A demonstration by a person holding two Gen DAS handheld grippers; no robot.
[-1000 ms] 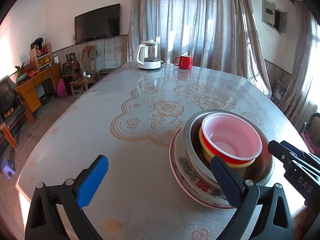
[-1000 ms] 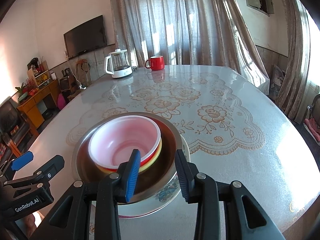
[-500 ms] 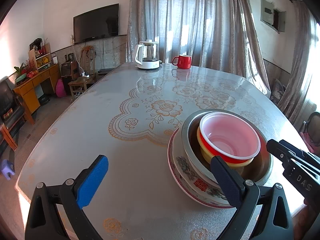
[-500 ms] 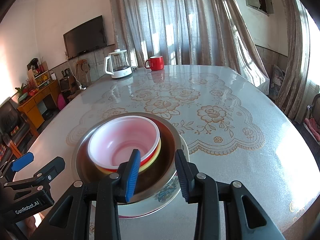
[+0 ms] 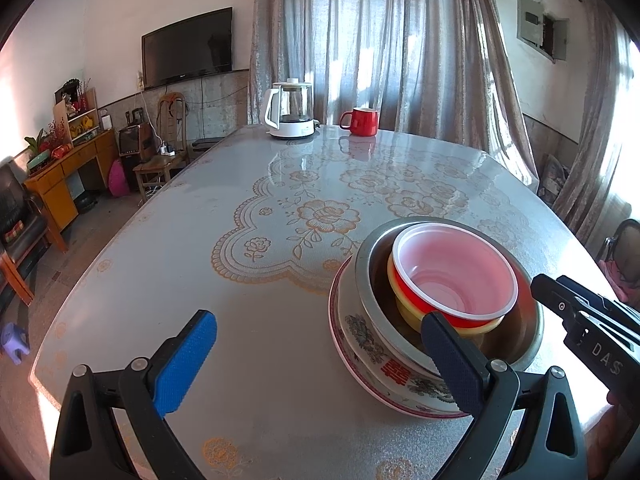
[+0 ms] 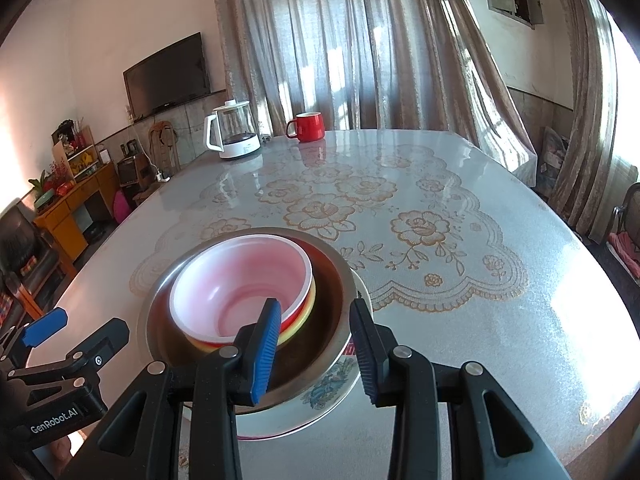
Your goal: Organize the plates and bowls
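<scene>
Nearest the right tool (image 6: 314,344), the near rim of the nested stack is seen: a patterned plate (image 6: 332,384) on the table (image 6: 460,320), a steel bowl (image 6: 340,280) on it, a yellow bowl (image 6: 310,300) inside that, and a red bowl with a white lining (image 6: 240,280) on top. The right tool is held narrowly parted, nothing pressed between its pads; the steel rim lies between and just beyond them, one pad over the red bowl's near edge.

The left tool (image 5: 316,364) is spread wide and empty. From it the stack (image 5: 436,308) lies off to its right, its right finger overlapping the plate's near edge in view, its left finger over bare table.

The right tool is judged the better placed. Being round, the stack offers no long axis; only the rim matters.

Farther off, a kettle (image 6: 234,136) and a red mug (image 6: 308,126) stand well apart from the stack.
</scene>
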